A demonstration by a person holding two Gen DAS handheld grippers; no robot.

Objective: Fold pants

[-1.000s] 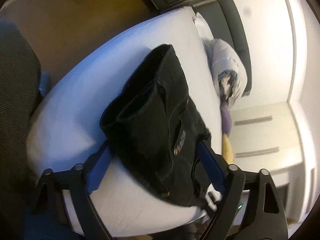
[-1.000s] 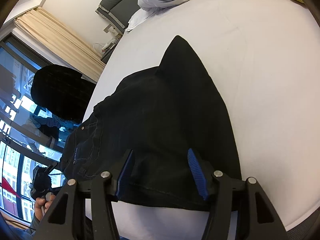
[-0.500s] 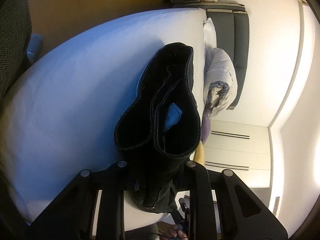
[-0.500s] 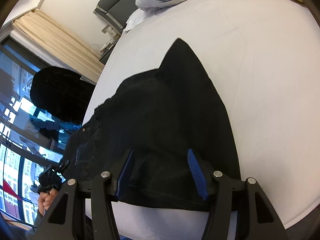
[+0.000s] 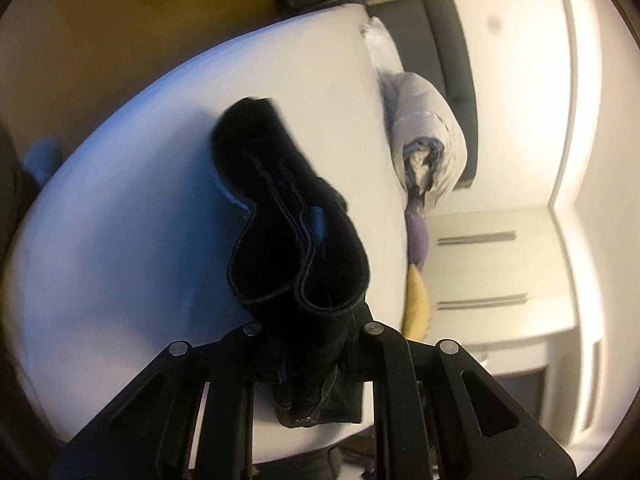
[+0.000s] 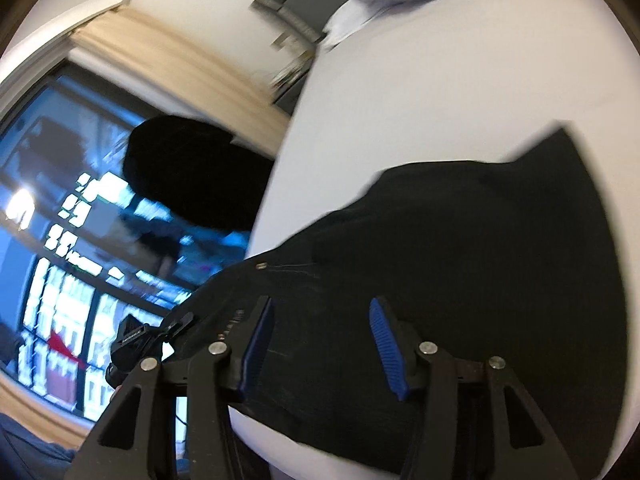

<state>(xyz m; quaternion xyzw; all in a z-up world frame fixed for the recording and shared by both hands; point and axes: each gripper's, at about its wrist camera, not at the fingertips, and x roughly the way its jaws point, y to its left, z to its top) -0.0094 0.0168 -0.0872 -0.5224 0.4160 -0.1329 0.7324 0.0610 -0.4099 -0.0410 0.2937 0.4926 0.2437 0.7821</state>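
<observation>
Left gripper (image 5: 310, 354): a second ago jaws wide, blue pads either side of black pants (image 5: 288, 236) waistband; now clamped on bunched denim, still closing, pads hidden in cloth. Waistband, flat on bed (image 5: 120, 240) before, now gathered into upright double loop ahead of jaws, label side showing. Right gripper (image 6: 324, 344): jaws narrowing a little, pants between pads, contact unclear; view swung toward window, pants now low and right in frame, picture blurred. Other gripper seen lower left now nearer
</observation>
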